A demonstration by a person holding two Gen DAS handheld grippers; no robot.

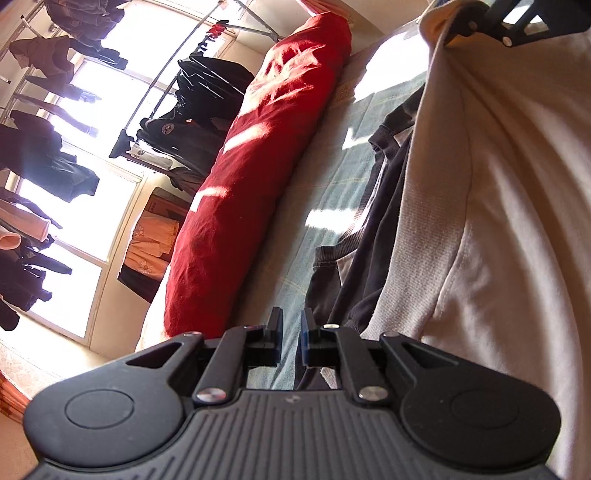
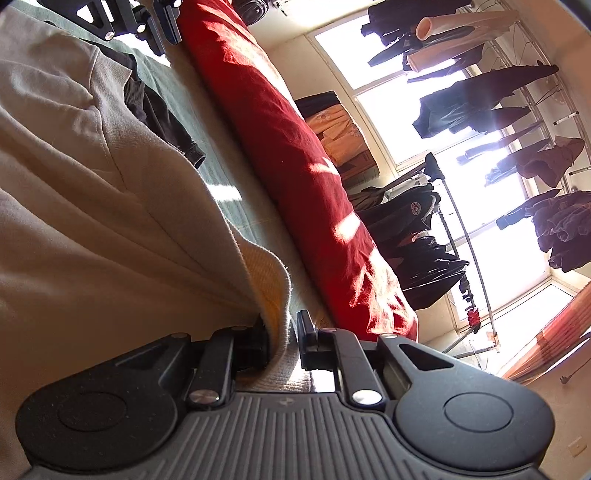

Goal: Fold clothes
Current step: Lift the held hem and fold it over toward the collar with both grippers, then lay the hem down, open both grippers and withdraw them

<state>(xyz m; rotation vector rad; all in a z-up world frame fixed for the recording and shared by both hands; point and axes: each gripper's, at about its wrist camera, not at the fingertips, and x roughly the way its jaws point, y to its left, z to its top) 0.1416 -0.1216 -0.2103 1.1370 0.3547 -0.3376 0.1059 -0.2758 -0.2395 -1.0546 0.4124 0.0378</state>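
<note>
A cream sweatshirt (image 1: 498,206) with dark sleeves (image 1: 373,236) lies on a grey-green bed cover (image 1: 325,199). My left gripper (image 1: 291,332) sits at the garment's edge with its jaws nearly closed and nothing between them. My right gripper (image 2: 282,332) is shut on the cream ribbed hem (image 2: 273,291) of the sweatshirt (image 2: 92,192). The right gripper also shows at the top of the left wrist view (image 1: 461,29), pinching the cream cloth. The left gripper shows at the top of the right wrist view (image 2: 166,26).
A long red bolster (image 1: 258,177) lies along the bed's far side, also in the right wrist view (image 2: 295,177). Beyond it stand drying racks (image 1: 173,122) hung with dark clothes before bright windows (image 2: 461,155).
</note>
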